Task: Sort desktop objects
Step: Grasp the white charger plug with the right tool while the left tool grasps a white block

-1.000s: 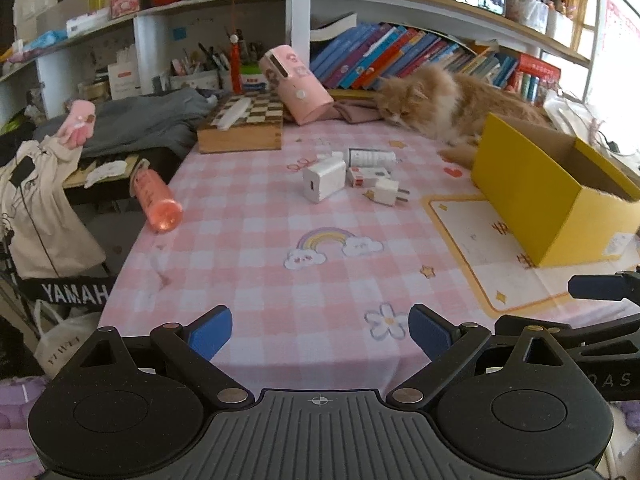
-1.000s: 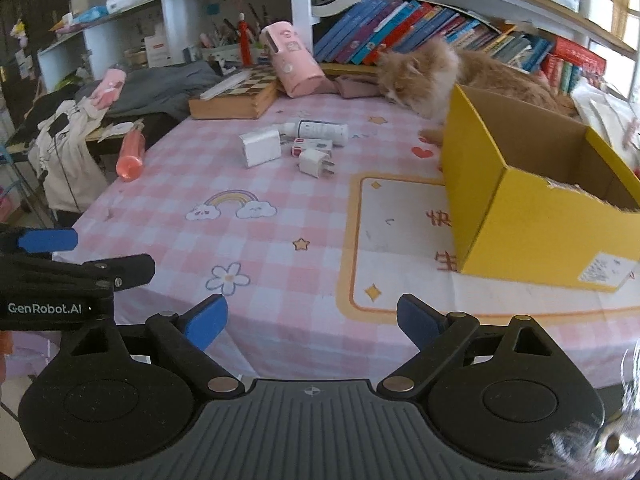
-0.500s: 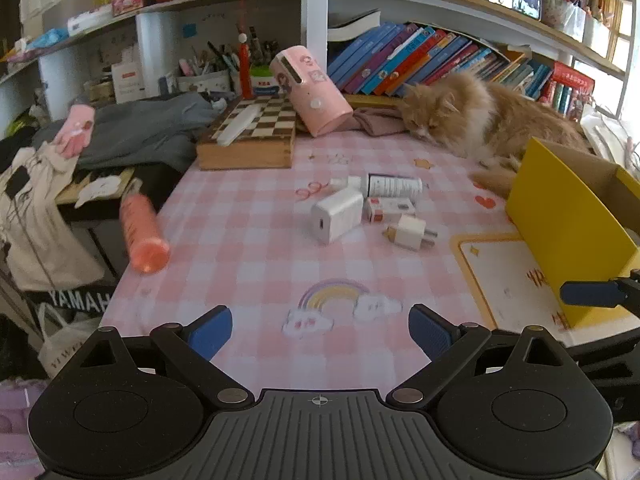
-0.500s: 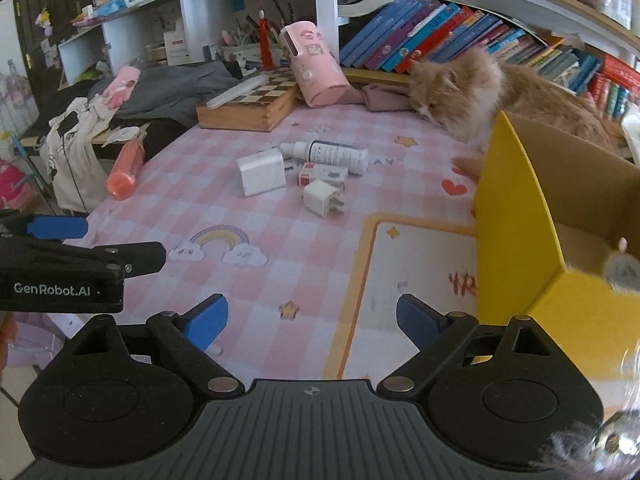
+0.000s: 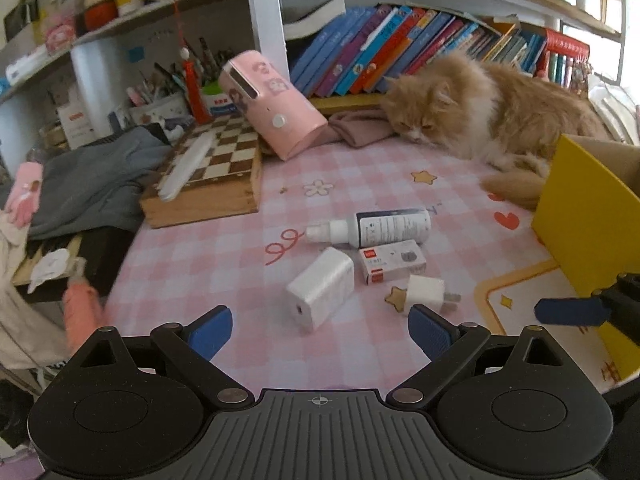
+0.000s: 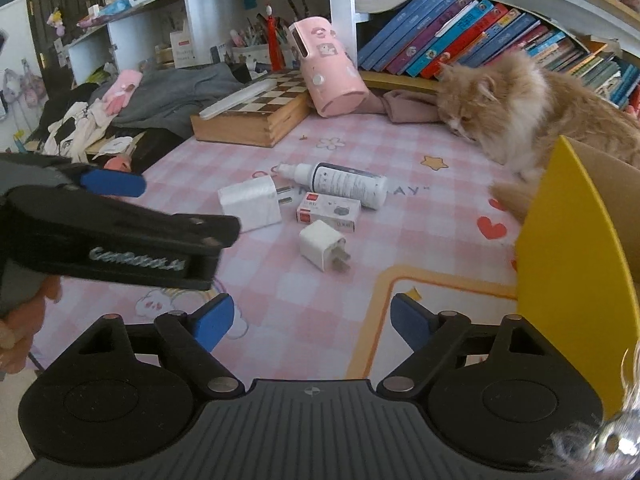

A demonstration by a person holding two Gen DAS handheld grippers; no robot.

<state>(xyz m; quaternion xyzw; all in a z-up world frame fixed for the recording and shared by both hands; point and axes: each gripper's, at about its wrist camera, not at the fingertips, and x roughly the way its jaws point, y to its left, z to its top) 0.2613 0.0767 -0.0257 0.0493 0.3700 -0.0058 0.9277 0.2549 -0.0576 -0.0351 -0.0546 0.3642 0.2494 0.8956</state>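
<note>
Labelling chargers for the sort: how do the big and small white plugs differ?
The big plug is a flat slab and the small plug a stubby cube. The big plug's prongs point at the spray bottle, the small plug's toward the yellow box. Both are white and lie loose on the tablecloth.

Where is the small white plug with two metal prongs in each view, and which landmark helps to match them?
Left wrist: small white plug, lower right of centre, just above the right fingertip.
Right wrist, centre, below the small red and white box.
Shared landmark: that box, beside the plug.
</note>
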